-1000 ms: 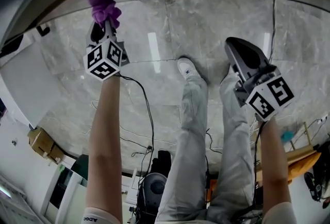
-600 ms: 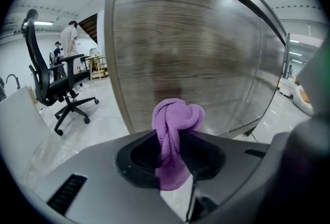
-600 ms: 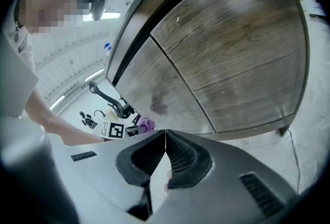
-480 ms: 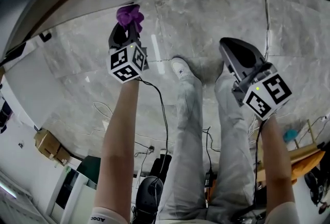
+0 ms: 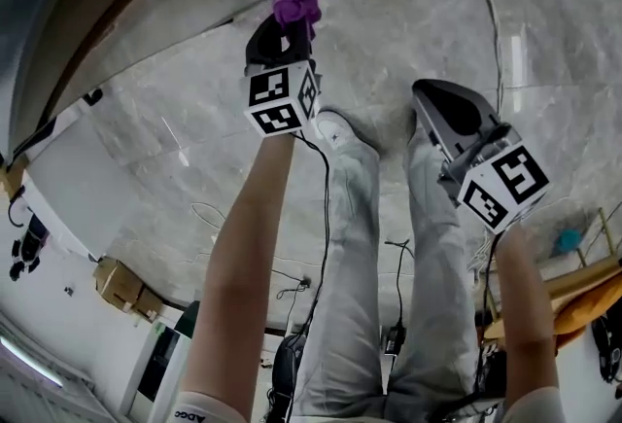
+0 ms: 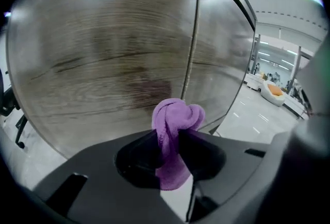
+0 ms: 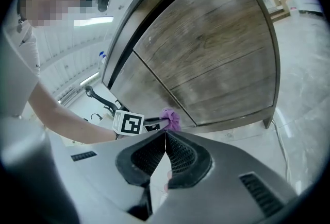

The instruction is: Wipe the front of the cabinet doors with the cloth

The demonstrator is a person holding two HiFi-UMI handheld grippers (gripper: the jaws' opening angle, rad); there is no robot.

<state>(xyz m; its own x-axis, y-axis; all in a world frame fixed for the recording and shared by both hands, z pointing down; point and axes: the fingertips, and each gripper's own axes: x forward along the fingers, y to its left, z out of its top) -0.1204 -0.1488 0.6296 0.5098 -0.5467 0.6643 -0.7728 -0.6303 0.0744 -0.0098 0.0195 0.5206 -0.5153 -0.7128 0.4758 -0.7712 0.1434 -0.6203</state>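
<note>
My left gripper (image 5: 289, 34) is shut on a bunched purple cloth (image 5: 296, 6) and holds it close to the low part of the wooden cabinet doors (image 6: 113, 48). In the left gripper view the cloth (image 6: 175, 122) sticks out between the jaws, just left of the seam between two doors (image 6: 193, 48). In the right gripper view the cloth (image 7: 170, 119) and left gripper (image 7: 154, 123) show near the bottom edge of the cabinet (image 7: 206, 48). My right gripper (image 5: 442, 110) hangs back over the floor, shut and empty, its jaws meeting at the tip (image 7: 165, 138).
Grey marble floor (image 5: 408, 22) lies below. The person's legs and a white shoe (image 5: 340, 127) stand between the grippers. Cables (image 5: 321, 217) trail on the floor. A cardboard box (image 5: 121, 285) sits at lower left, white furniture (image 5: 68, 178) at left.
My left gripper has carried the cloth to the right along the cabinet base, from far left toward the middle. The right gripper has stayed nearly still.
</note>
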